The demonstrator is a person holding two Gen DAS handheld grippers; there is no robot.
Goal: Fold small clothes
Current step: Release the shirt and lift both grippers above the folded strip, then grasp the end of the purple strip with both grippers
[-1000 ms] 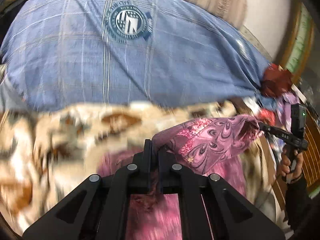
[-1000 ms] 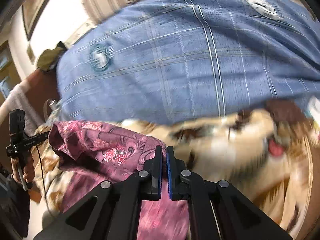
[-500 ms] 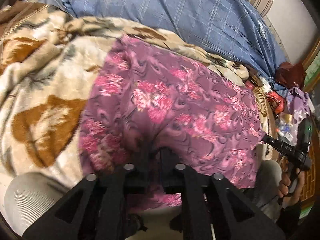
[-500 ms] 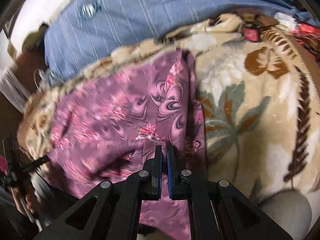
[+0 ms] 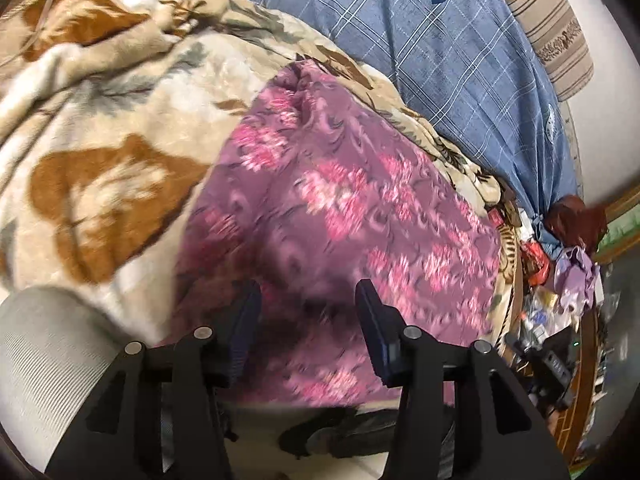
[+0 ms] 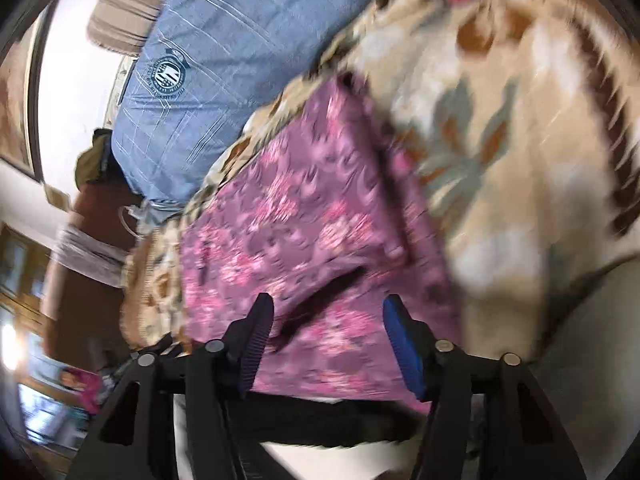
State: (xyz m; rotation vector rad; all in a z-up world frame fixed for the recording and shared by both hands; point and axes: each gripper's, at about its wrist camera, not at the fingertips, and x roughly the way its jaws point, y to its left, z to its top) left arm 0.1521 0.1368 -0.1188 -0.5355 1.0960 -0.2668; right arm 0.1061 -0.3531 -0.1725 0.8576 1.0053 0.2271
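Note:
A purple garment with pink flowers (image 5: 340,208) lies spread flat on a beige floral blanket (image 5: 100,152). My left gripper (image 5: 306,300) is open and empty, just above the garment's near edge. In the right wrist view the same garment (image 6: 296,216) lies on the blanket (image 6: 520,160), and my right gripper (image 6: 328,320) is open and empty over its near edge. Both views are motion-blurred.
A blue plaid cover with a round crest (image 5: 460,40) lies behind the blanket, also in the right wrist view (image 6: 224,40). Clutter and lilac cloth (image 5: 572,268) sit at the right edge. A grey trouser knee (image 5: 44,352) is at lower left.
The garment was held up by both shut grippers, then laid flat on the blanket. Both grippers have now opened and let go of it.

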